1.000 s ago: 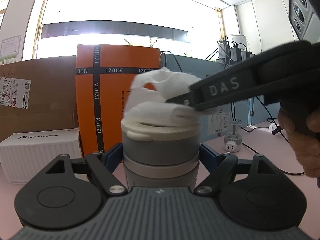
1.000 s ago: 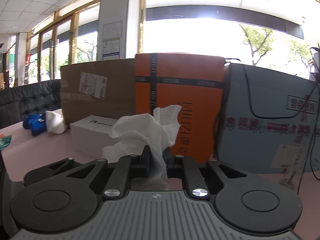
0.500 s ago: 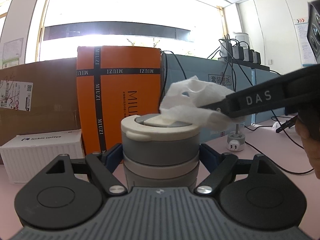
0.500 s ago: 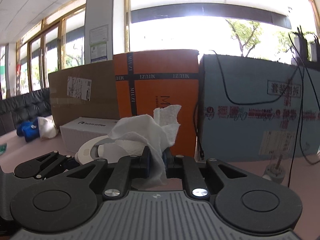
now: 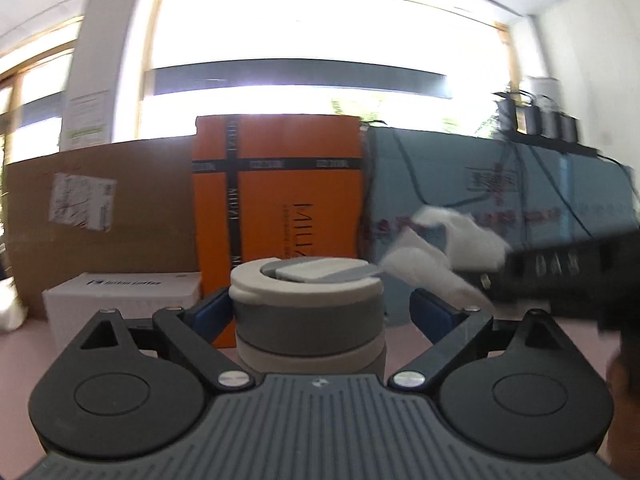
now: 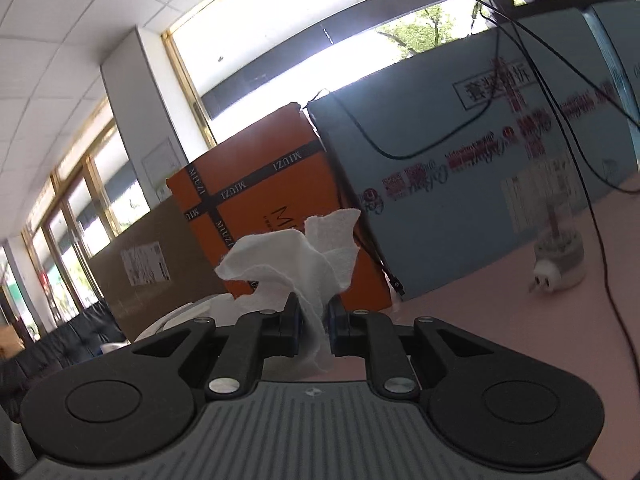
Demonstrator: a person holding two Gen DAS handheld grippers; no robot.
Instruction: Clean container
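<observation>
We note the left claw (image 5: pixel 316 314) now opening off the squat grey lidded container (image 5: pixel 308 312) at frame centre, while the right claw (image 6: pixel 312 326), pinching the crumpled white paper towel (image 6: pixel 296 276), has withdrawn rightward, so we judge wiping finished.

Grey container (image 5: pixel 308 312) with an off-white lid ring, white crumpled tissue (image 6: pixel 296 264), orange box (image 5: pixel 280 200) with black crossed bands, pale pink table (image 6: pixel 500 320).

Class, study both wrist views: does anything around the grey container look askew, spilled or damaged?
Nothing stands out. The grey container stands upright between the left gripper's opening jaws, lid seated, no spill. The right gripper pinches a crumpled white tissue.
</observation>
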